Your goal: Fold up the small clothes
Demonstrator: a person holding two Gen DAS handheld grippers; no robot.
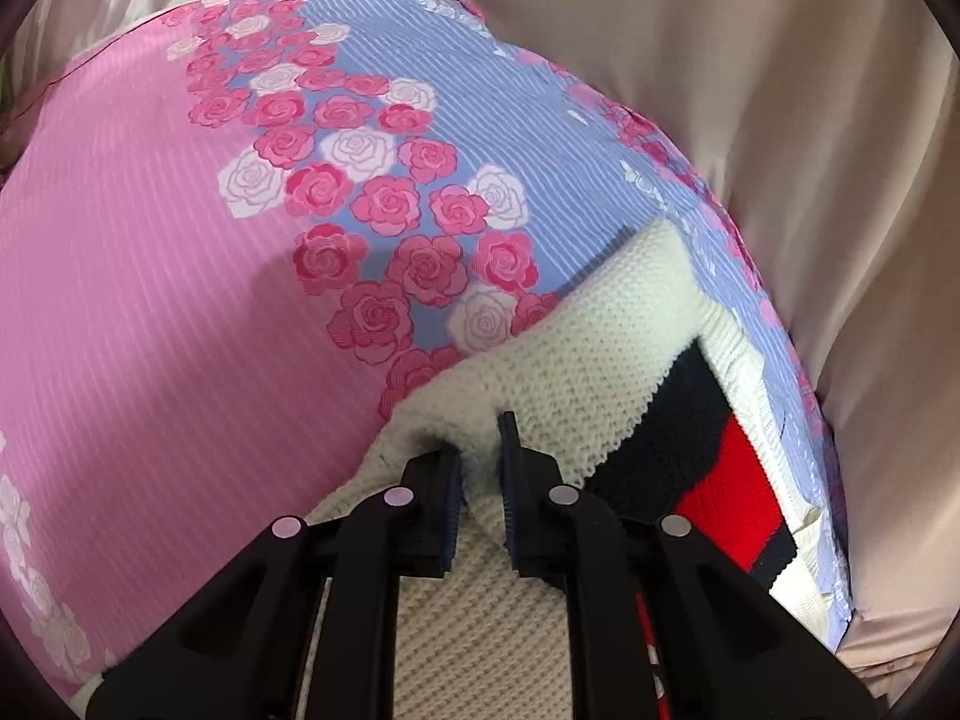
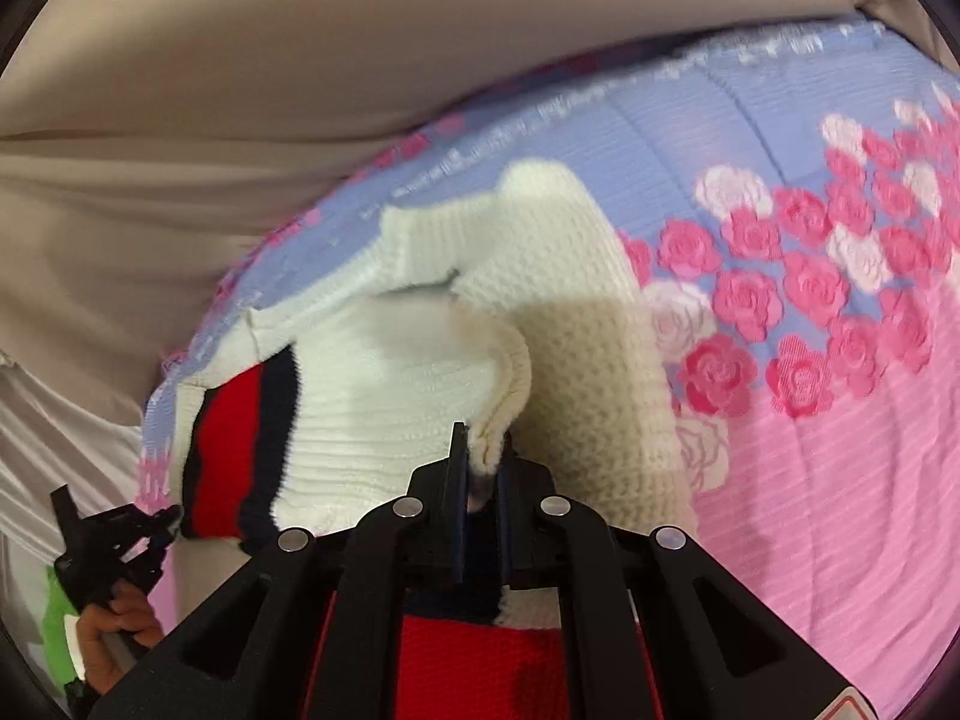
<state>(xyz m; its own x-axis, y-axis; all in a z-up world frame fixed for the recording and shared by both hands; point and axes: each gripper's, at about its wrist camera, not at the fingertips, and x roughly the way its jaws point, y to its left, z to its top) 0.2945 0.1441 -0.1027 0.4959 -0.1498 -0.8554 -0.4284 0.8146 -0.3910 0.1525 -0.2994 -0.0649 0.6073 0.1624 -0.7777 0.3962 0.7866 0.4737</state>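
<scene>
A small cream knit sweater (image 1: 576,336) with navy and red stripes (image 1: 714,468) lies on a pink and blue rose-print bedsheet (image 1: 180,276). My left gripper (image 1: 483,450) is shut on a cream fold of the sweater at its near edge. In the right wrist view the sweater (image 2: 384,372) is partly folded over itself, stripes (image 2: 231,450) at the left. My right gripper (image 2: 483,456) is shut on a pinched cream edge of the sweater and lifts it a little. The left gripper also shows at the lower left of the right wrist view (image 2: 120,540), held by a hand.
Beige fabric (image 1: 780,120) lies beyond the bedsheet's far and right edges, and it fills the top and left of the right wrist view (image 2: 240,90). The rose-print bedsheet (image 2: 840,420) stretches to the right.
</scene>
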